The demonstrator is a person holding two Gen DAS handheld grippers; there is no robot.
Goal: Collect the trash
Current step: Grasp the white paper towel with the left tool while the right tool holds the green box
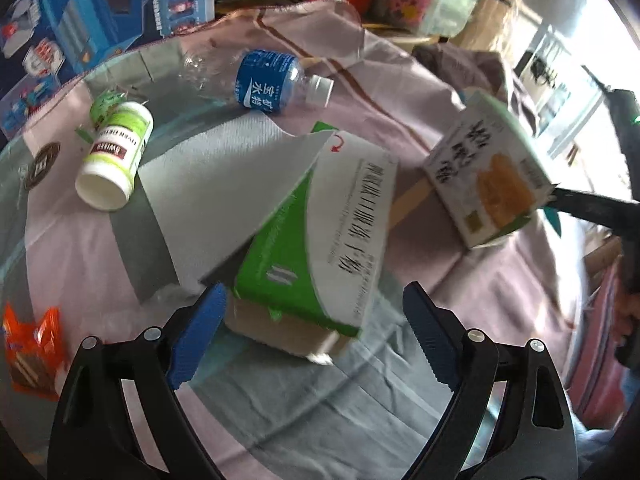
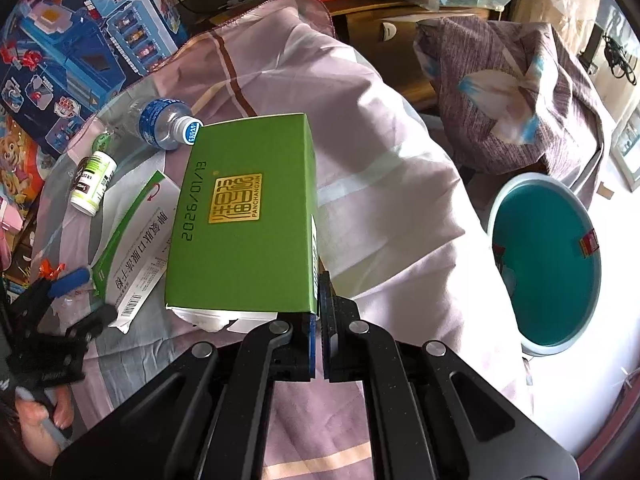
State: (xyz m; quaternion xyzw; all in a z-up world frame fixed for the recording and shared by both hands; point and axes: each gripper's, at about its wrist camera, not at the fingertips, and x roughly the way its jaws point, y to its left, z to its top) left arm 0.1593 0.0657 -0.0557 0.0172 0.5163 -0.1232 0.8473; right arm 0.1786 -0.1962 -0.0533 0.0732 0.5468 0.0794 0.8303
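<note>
Green card is what you hold on the right: the green box (image 2: pixel 244 216) hangs from the right gripper (image 2: pixel 320 320), whose jaws are pressed together on a thin flap or edge at its near right corner. It stands clear of the cloth-covered table (image 2: pixel 384 168), long axis running away from you and up the right wrist view, its printed date reading along that axis. The teal bin (image 2: pixel 548 264) sits off to the right, beside the table. Since you grip only an edge, I judge the box could swing or tear loose, so carry it level and slowly until it is over the bin's mouth before you let go.

On your left, the left gripper (image 1: pixel 312 332) is spread wide, with the near end of the green-and-white carton (image 1: pixel 320 240) between its blue pads (image 1: pixel 200 332) but not squeezed. That carton lies flat, flap lifted, long axis pointing away and slightly right. Centre the jaws across its narrow width and avoid the loose flap.

Further out lie a water bottle (image 1: pixel 272 80) on its side, cap pointing right, a white pill bottle (image 1: pixel 116 156), and an orange wrapper (image 1: pixel 32 340) at the near left edge.
</note>
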